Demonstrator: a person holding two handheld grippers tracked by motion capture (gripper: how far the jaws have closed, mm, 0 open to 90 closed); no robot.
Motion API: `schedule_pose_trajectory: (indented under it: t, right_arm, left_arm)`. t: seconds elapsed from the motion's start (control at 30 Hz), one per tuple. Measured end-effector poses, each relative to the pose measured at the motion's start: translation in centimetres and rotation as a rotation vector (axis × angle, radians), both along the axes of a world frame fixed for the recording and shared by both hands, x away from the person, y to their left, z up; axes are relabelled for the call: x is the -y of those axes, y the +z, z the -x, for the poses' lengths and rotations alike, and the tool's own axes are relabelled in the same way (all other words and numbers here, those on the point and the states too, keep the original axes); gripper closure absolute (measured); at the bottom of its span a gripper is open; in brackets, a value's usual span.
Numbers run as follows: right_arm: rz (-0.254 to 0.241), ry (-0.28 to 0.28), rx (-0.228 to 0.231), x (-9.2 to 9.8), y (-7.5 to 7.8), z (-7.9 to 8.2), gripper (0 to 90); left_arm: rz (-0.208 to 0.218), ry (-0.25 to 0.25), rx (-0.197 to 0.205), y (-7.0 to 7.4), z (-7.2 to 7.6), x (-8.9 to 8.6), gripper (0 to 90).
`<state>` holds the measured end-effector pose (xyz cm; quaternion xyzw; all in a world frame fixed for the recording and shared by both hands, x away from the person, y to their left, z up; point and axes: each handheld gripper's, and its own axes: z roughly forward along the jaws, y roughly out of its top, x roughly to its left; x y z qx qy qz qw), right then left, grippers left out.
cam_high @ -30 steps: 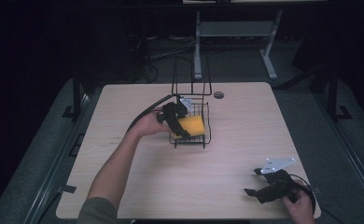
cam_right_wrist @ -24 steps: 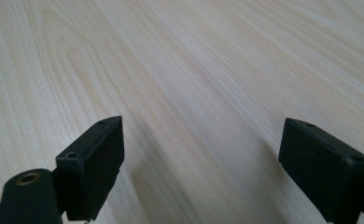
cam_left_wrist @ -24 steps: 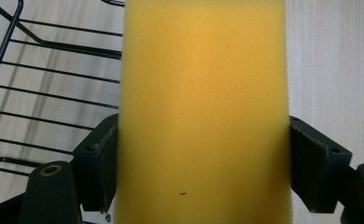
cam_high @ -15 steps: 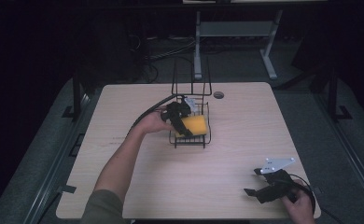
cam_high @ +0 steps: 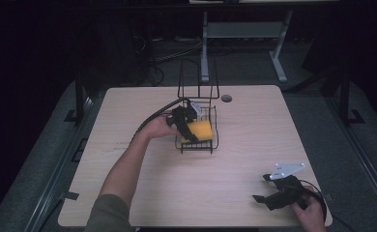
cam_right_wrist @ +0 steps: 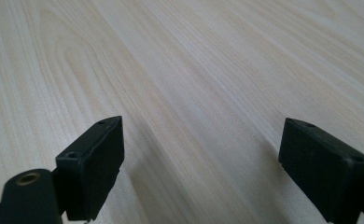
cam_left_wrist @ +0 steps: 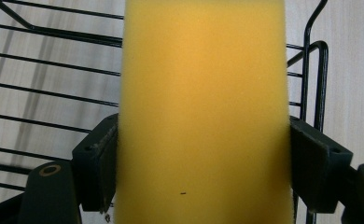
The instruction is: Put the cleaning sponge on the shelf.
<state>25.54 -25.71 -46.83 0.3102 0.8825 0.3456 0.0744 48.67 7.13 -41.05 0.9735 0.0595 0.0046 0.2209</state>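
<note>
A yellow sponge (cam_high: 199,130) lies in the black wire basket (cam_high: 210,144) at the middle of the table. My left gripper (cam_high: 189,130) is shut on the sponge (cam_left_wrist: 203,112), its pads (cam_left_wrist: 101,168) pressing both long sides, with the basket wires (cam_left_wrist: 49,70) just beneath. My right gripper (cam_high: 261,188) rests near the table's front right corner. In the right gripper view my right gripper (cam_right_wrist: 201,163) stands open over bare wood, nothing between its pads (cam_right_wrist: 103,154).
The basket has a tall wire handle (cam_high: 197,77) rising at its far side. A small round grommet (cam_high: 226,98) sits near the table's far edge. Light wooden table (cam_high: 128,193) with dark floor and a white stand (cam_high: 244,34) beyond.
My left gripper has lowered the sponge slightly deeper into the basket. The right gripper has stayed in place.
</note>
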Motion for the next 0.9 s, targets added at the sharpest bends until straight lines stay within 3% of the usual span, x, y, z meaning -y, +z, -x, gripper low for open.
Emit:
schedule_pose_trajectory:
  t: [0.47, 0.77, 0.9]
  right_arm:
    - [0.007, 0.01, -0.007, -0.2, 0.0, 0.0, 13.9]
    - [0.008, 0.01, -0.013, -0.3, -0.1, 0.0, 13.9]
    - [0.007, 0.011, -0.014, -0.3, 0.0, 0.0, 13.9]
  left_arm:
    - [0.025, 0.015, -0.002, 0.7, 0.1, 0.0, 18.9]
    - [0.038, 0.01, 0.032, 1.3, 0.3, 0.0, 19.5]
    - [0.073, 0.012, 0.03, 1.8, 0.3, -0.1, 19.7]
